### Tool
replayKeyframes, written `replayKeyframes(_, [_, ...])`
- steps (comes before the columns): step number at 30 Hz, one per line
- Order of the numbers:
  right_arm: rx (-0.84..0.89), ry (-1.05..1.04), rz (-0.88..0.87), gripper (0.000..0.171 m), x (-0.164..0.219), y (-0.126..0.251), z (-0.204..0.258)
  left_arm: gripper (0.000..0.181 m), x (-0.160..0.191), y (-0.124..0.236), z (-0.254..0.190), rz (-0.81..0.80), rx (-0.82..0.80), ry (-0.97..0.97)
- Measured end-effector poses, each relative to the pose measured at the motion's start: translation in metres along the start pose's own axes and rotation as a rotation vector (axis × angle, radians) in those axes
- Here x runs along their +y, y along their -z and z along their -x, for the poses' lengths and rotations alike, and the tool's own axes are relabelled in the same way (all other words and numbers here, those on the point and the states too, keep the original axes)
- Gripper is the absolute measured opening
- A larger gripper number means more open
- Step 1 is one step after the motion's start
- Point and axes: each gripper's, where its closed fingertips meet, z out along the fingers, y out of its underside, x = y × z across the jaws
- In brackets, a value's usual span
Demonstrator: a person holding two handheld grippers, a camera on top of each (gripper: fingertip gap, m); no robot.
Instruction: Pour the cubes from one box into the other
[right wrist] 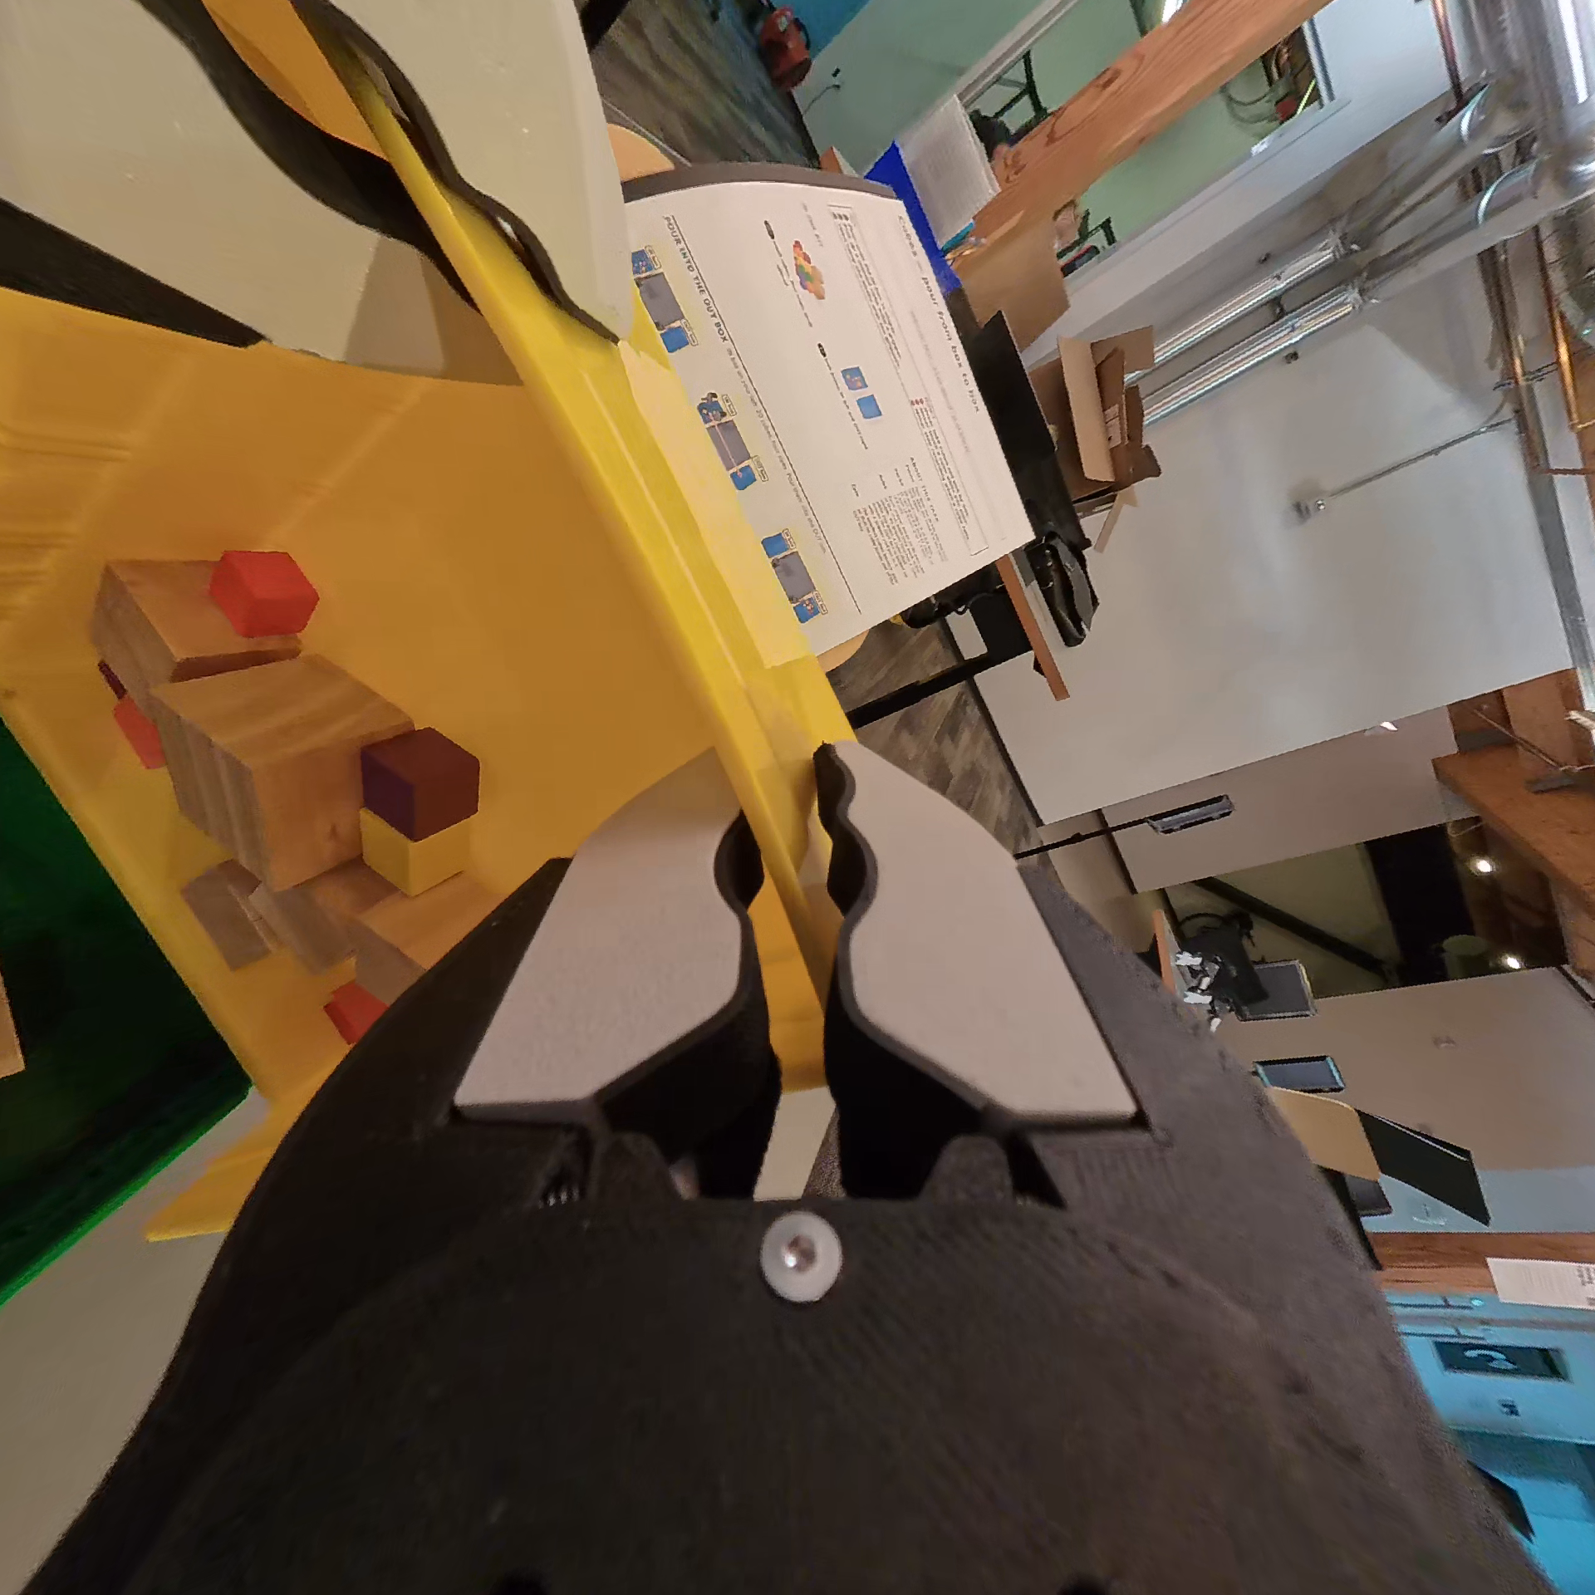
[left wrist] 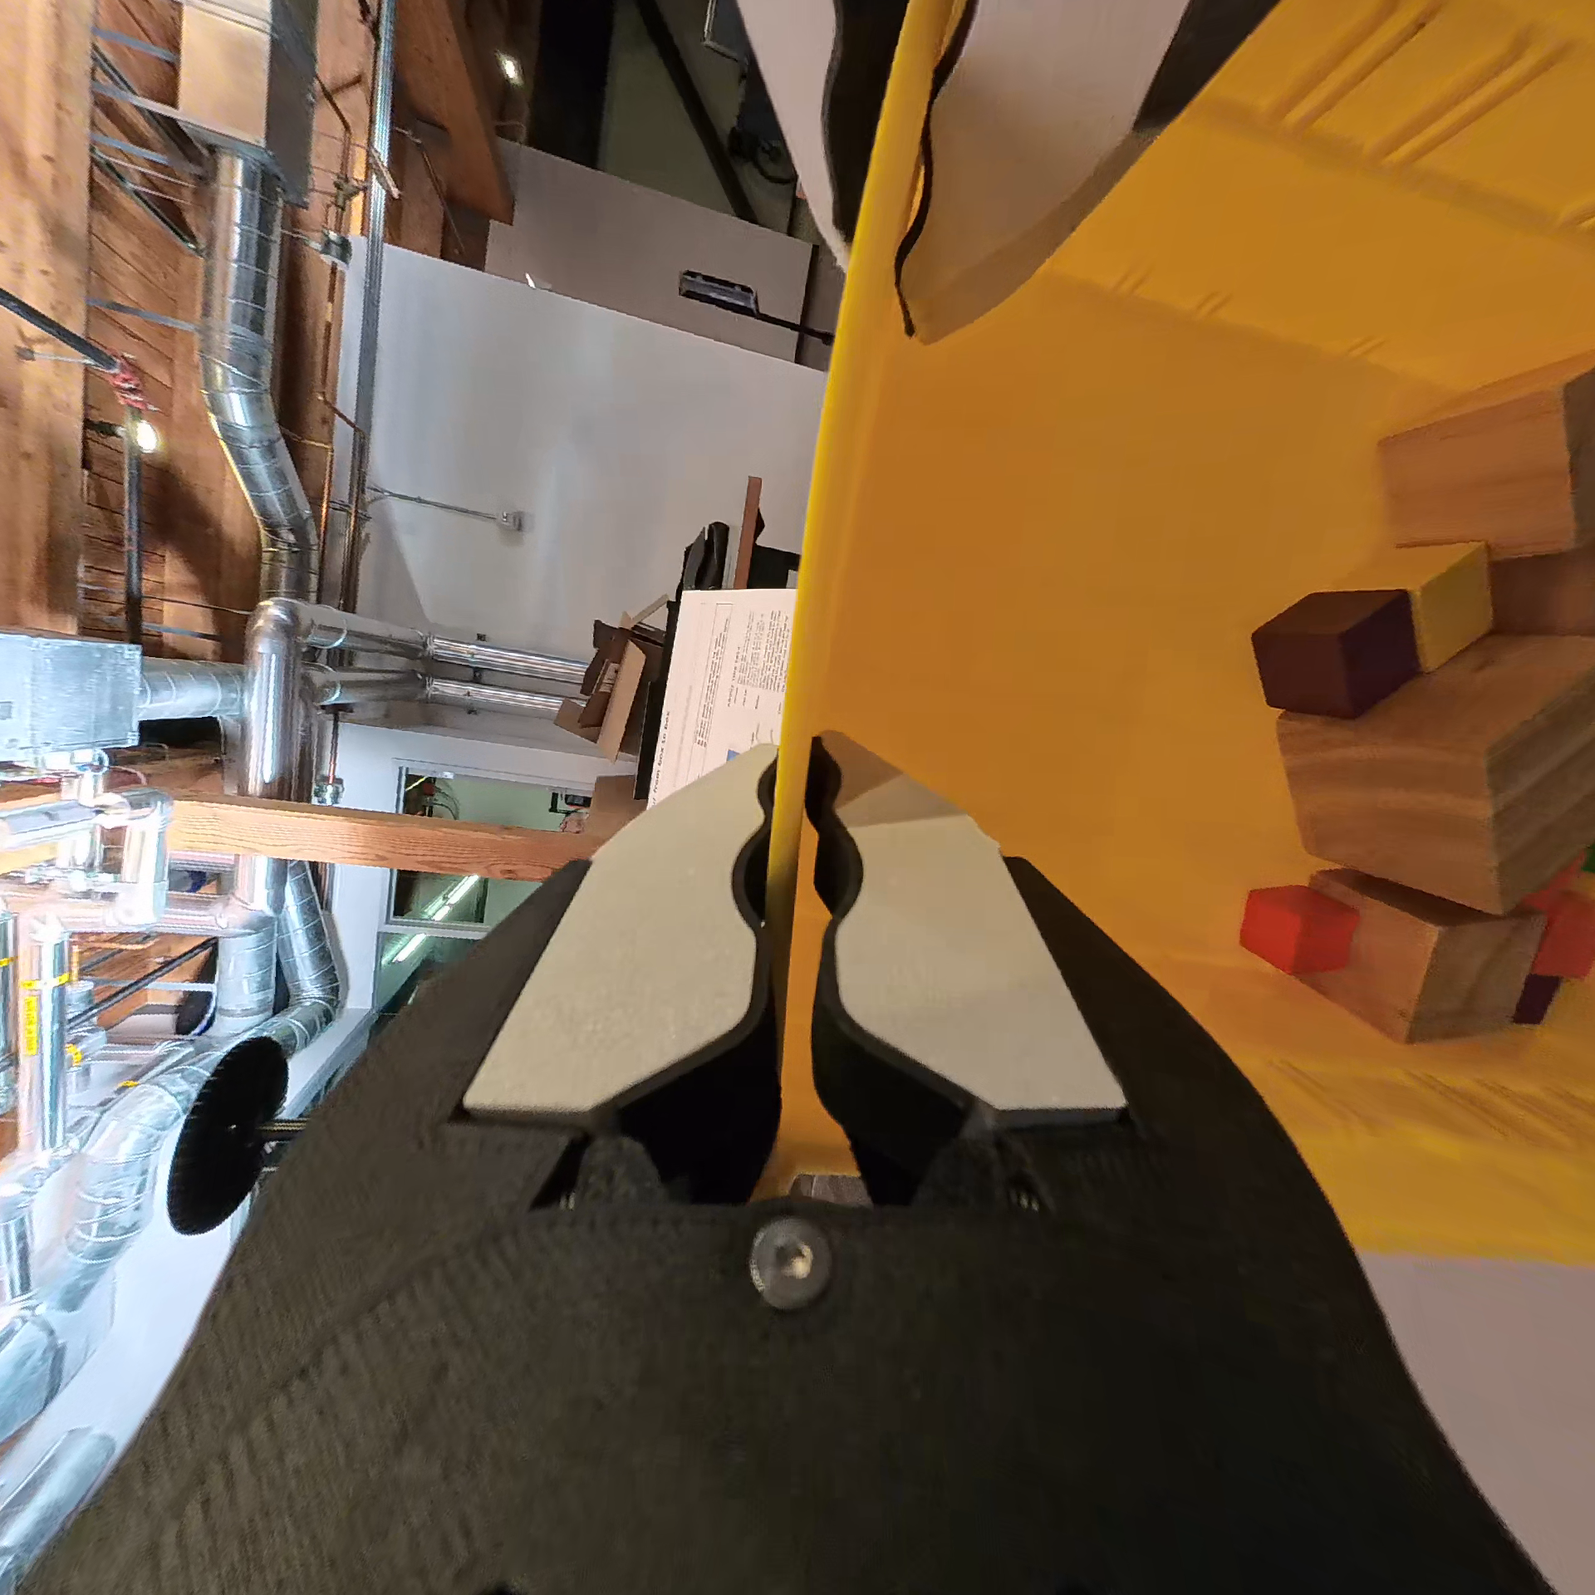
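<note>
A yellow box (left wrist: 1036,535) is tipped on its side and held by both grippers on one wall. My left gripper (left wrist: 792,751) is shut on the wall's rim. My right gripper (right wrist: 781,777) is shut on the same rim (right wrist: 604,414), farther along. Each gripper shows in the other's view, the right one (left wrist: 872,173) and the left one (right wrist: 414,173). Inside, wooden cubes (left wrist: 1450,794) and small coloured ones, red (left wrist: 1295,928), dark purple (left wrist: 1333,652) and yellow (left wrist: 1454,604), pile toward the low side (right wrist: 285,759). A green box (right wrist: 95,992) lies below the yellow one.
A printed white sheet (right wrist: 846,388) lies on the table beyond the box. Grey table surface (left wrist: 1484,1381) shows under the yellow box. Behind are white walls, metal ducts (left wrist: 250,345), cardboard boxes (right wrist: 1096,414) and wooden beams.
</note>
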Motion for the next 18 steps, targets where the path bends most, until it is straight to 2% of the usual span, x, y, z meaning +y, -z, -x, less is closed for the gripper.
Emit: replayKeyframes(18, [0.057,0.024,-0.063,0.006,-0.006,0.017,0.010,0.000,-0.005,0.023,-0.005,-0.006,-0.099,-0.043])
